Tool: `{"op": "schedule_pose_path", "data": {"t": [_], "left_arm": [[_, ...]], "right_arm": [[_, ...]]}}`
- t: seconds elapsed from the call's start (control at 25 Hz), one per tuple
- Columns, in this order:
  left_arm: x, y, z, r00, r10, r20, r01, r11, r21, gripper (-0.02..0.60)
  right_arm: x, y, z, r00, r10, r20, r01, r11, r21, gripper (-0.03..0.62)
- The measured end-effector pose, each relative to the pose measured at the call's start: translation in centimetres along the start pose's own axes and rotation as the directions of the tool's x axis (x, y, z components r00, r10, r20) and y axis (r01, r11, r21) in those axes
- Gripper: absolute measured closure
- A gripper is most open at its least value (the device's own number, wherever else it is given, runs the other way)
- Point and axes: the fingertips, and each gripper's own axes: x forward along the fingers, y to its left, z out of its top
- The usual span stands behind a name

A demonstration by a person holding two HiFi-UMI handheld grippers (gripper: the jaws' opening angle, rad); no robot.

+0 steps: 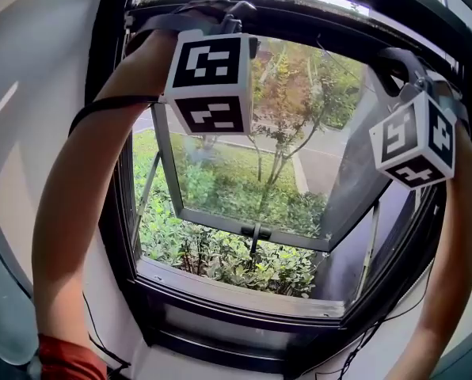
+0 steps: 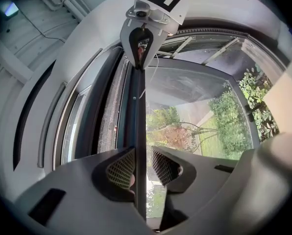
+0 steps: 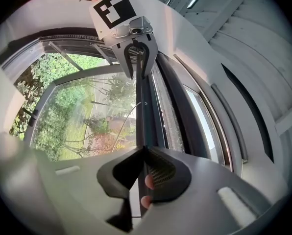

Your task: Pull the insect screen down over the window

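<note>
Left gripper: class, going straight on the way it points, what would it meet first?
Probably the dark screen bar, which lies between its jaws and runs ahead; further along that line sits the right gripper, though depth is unclear.

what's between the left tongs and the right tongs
Only the insect screen's slim dark pull bar, from left tongs to right tongs; the left gripper view shows it.

Bright daylight pours through the window [image 1: 299,133], glaring at twelve o'clock; fisheye edges bend and darken, and indoor shadows seem underexposed.
</note>
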Motion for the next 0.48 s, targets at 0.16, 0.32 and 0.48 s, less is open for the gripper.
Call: {"op": "schedule_pose_path", "data": {"t": [0.16, 0.32, 0.48], "left_arm": [[-0.4, -0.4, 0.1, 1.0, -0.022, 0.003, 0.022, 1.0, -0.016, 0.505], [-0.9, -1.0, 0.2, 0.997, -0.083, 0.001, 0.083, 0.996, -0.03, 0.509], [-1.4, -1.9, 0.3, 0.992, -0.126, 0.004, 0.126, 0.992, -0.023, 0.51]], "right_arm": [[-0.4, 0.7, 0.0, 1.0, 0.02, 0.008, -0.02, 1.0, 0.006, 0.56], [-0.9, 1.2, 0.2, 1.0, 0.027, 0.015, -0.027, 1.0, -0.001, 0.56], [-1.4, 2.0, 0.2, 0.999, 0.043, 0.019, -0.043, 0.999, -0.008, 0.561]]}}
